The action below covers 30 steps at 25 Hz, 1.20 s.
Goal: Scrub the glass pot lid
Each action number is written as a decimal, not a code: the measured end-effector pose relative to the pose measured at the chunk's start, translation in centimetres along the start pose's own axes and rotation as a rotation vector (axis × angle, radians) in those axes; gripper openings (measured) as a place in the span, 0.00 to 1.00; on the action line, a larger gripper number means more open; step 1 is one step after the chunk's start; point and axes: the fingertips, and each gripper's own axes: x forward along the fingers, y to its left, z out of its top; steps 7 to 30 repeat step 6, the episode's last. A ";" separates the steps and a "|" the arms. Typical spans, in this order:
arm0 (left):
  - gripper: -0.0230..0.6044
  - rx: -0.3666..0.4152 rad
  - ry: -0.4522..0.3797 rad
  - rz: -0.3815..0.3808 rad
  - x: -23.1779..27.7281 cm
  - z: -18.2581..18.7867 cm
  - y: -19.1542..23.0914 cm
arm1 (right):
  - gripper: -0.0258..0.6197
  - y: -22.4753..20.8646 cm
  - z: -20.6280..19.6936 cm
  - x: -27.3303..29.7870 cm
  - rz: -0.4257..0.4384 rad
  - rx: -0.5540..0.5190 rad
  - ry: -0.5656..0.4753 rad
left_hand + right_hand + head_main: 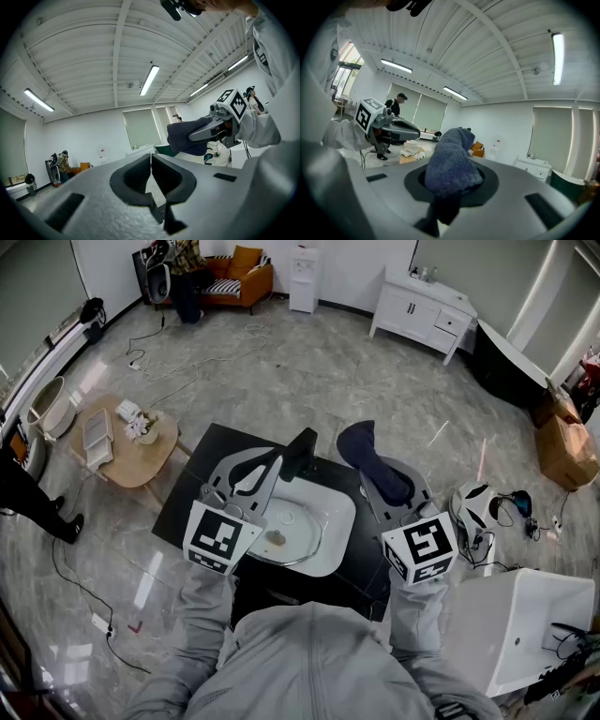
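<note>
Looks like a large test room staged as a home: glossy grey tile floor (309,381) strewn with cables (150,334), ribbed ceiling (84,56) with strip lights (149,80), orange sofa (246,282) and water dispenser (303,279) far off, white cabinet (422,310) far right, low wooden table (141,463) left, white basin (336,521) on a black table (187,493) near.

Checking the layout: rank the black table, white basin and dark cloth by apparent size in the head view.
1. Black table, largest.
2. White basin, next.
3. Dark cloth, smallest, even though held nearer the camera.
</note>
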 end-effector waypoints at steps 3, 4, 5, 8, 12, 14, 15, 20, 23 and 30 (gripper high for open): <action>0.08 0.006 0.005 -0.004 0.1 0.0 -0.1 | 0.16 0.0 -0.2 -0.1 0.003 0.003 0.001; 0.08 0.008 0.006 -0.005 0.1 0.0 -0.2 | 0.16 0.0 -0.3 -0.1 0.005 0.005 0.002; 0.08 0.009 0.008 -0.006 0.1 0.0 -0.2 | 0.16 0.0 -0.4 -0.1 0.007 0.006 0.004; 0.08 0.010 0.009 -0.007 0.2 0.0 -0.3 | 0.16 -0.1 -0.5 -0.2 0.010 0.007 0.005; 0.08 0.010 0.009 -0.007 0.2 0.0 -0.3 | 0.16 -0.1 -0.5 -0.2 0.010 0.007 0.005; 0.08 0.010 0.009 -0.007 0.2 0.0 -0.3 | 0.16 -0.1 -0.5 -0.2 0.010 0.007 0.005; 0.08 0.010 0.009 -0.007 0.2 0.0 -0.3 | 0.16 -0.1 -0.5 -0.2 0.010 0.007 0.005; 0.08 0.010 0.009 -0.007 0.2 0.0 -0.3 | 0.16 -0.1 -0.5 -0.2 0.010 0.007 0.005; 0.08 0.010 0.009 -0.007 0.2 0.0 -0.3 | 0.16 -0.1 -0.5 -0.2 0.010 0.007 0.005; 0.08 0.010 0.009 -0.007 0.2 0.0 -0.3 | 0.16 -0.1 -0.5 -0.2 0.010 0.007 0.005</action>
